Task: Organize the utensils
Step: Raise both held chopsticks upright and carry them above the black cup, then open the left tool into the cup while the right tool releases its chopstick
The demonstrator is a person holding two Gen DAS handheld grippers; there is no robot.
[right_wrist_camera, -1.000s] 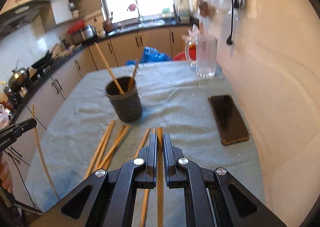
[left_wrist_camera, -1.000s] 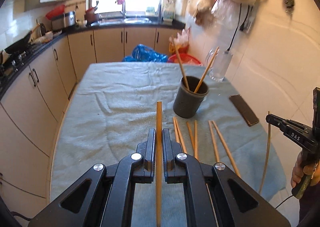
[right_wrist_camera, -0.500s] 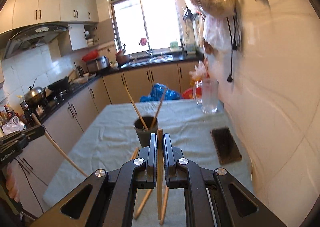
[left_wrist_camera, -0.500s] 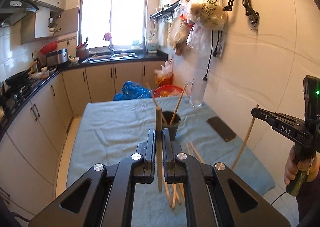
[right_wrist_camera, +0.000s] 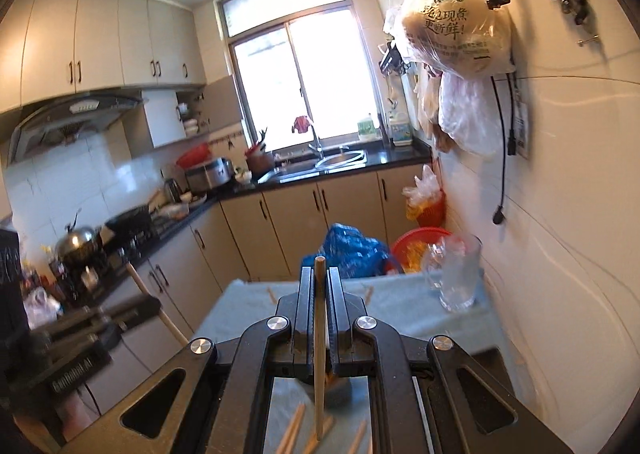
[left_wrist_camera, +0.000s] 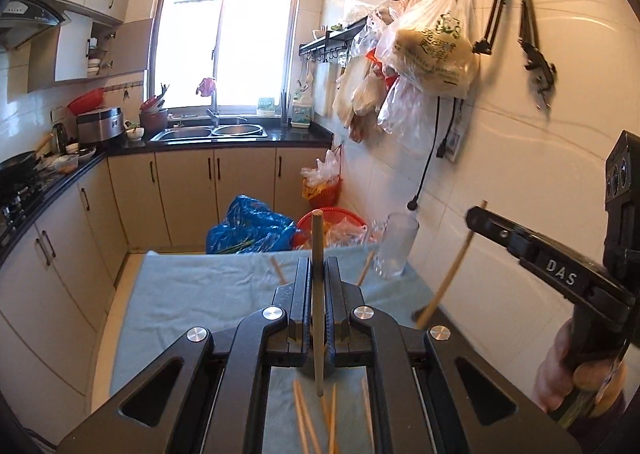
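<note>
My left gripper (left_wrist_camera: 318, 266) is shut on a wooden chopstick (left_wrist_camera: 319, 334) that stands nearly upright between its pads, high above the table. My right gripper (right_wrist_camera: 319, 274) is shut the same way on a second chopstick (right_wrist_camera: 319, 354). Each gripper shows in the other's view: the right one (left_wrist_camera: 476, 214) with its stick (left_wrist_camera: 448, 278), the left one (right_wrist_camera: 154, 304) with its stick (right_wrist_camera: 164, 318). The dark cup (right_wrist_camera: 340, 390) is mostly hidden behind the jaws; two chopstick tips (left_wrist_camera: 278, 270) poke out of it. Loose chopsticks (left_wrist_camera: 308, 422) lie on the cloth below.
The table wears a blue-grey cloth (left_wrist_camera: 192, 294). A glass mug (right_wrist_camera: 456, 278) stands at its far right corner by the tiled wall. Plastic bags (left_wrist_camera: 432, 50) hang from wall hooks above. Cabinets (left_wrist_camera: 48, 246) run along the left, and a blue bag (left_wrist_camera: 248, 226) and a red basket (left_wrist_camera: 332, 218) sit beyond the table.
Both grippers have risen well above the table, each carrying its chopstick. The cup and the loose chopsticks have dropped low in both views and now sit behind the jaws.
</note>
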